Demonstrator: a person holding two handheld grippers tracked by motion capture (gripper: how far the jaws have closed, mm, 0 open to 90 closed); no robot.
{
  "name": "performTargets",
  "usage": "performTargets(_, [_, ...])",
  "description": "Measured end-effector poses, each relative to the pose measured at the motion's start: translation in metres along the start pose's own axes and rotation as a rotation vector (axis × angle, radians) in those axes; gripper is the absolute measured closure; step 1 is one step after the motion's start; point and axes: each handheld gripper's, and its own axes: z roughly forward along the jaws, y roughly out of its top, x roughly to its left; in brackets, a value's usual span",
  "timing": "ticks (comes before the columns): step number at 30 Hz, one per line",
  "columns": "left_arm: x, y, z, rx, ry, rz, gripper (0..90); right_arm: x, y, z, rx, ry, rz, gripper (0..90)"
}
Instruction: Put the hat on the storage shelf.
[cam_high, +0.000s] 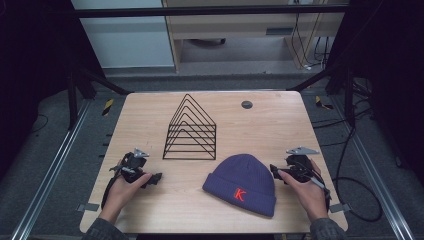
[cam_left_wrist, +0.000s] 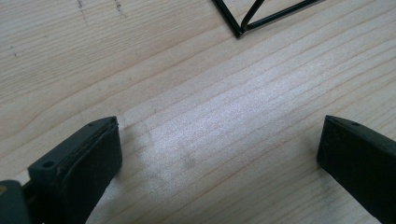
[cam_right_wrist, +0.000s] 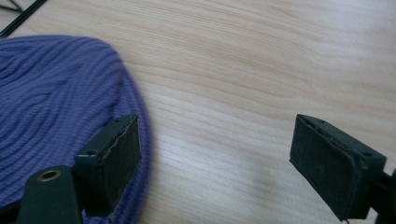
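I think I'm at the very start: the reach for the hat, not a grab yet. My right gripper (cam_high: 278, 171) sits just beside the purple hat (cam_high: 243, 181), at its right edge, low over the table (cam_high: 280, 125). My left gripper (cam_high: 150, 178) is to the left, well apart from the hat, w/ bare wood in front of it.

Jaws: both pairs are spread wide. In the left gripper view there's nothing btwn my jaws but table; a corner of the black wire rack (cam_left_wrist: 261, 16) peeks in at the far side. In the right gripper view one jaw hangs over the hat's (cam_right_wrist: 56, 107) round edge, the other stands over bare wood, so the edge of the hat lies at one side of the gap, not in the middle. I can't tell if that jaw touches the knit or just floats over it.

Where the hat is: near side of the table, a bit right of the middle, flat, red K (cam_high: 240, 194) facing up. The rack (cam_high: 190, 131) stands just beyond it, farther off & a little left, not touching.

Next move, my guess: slide my right gripper left so the knit edge sits btwn both pads, dip down, then squeeze. The hat is soft & floppy, so I need a good bite of cloth. My left gripper could come over to help.
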Motion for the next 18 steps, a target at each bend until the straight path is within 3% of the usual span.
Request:
performTargets(7, [0.0, 0.0, 0.0, 0.0, -0.001, 0.004, 0.0, 0.01, 0.022, 0.001, 0.037, 0.046, -0.07, 18.7])
performTargets(8, [0.0, 0.0, 0.0, -0.003, -0.001, 0.004, 0.0, 0.013, 0.03, 0.003, 0.056, 0.061, -0.102, 18.2])
performTargets(18, [0.001, 0.0, 0.0, 0.0, -0.002, 0.011, 0.0, 0.026, 0.053, 0.017, 0.118, 0.113, -0.171, 17.0])
